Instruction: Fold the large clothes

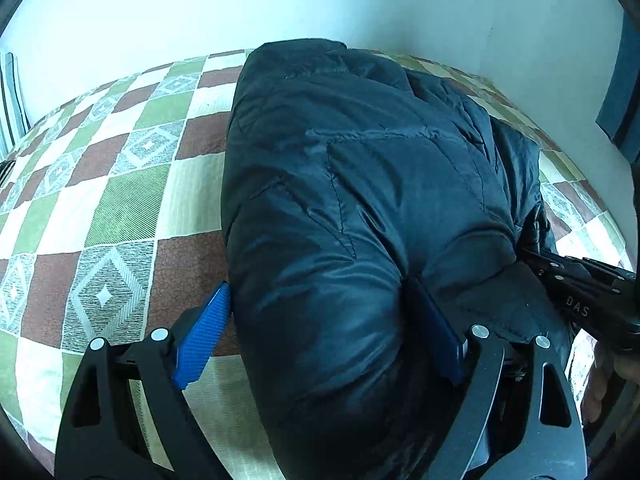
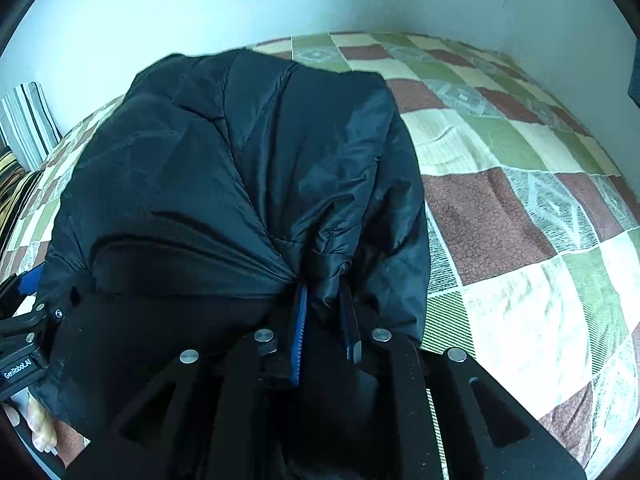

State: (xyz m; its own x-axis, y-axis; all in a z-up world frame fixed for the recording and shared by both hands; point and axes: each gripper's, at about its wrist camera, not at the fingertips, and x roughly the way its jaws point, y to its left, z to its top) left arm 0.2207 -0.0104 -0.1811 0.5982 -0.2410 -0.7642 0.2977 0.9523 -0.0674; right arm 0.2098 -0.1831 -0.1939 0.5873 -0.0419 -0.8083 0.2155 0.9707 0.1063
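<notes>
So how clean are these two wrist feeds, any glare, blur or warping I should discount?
Left wrist view: sharp, a soft sheen on the dark jacket, heavy fisheye bending of the patchwork bedspread, black corners. Right wrist view: the same warping, the jacket reads almost black where the right gripper pinches a fold, slight softness at its far edge, and the pale wall has a bluish cast.
</notes>
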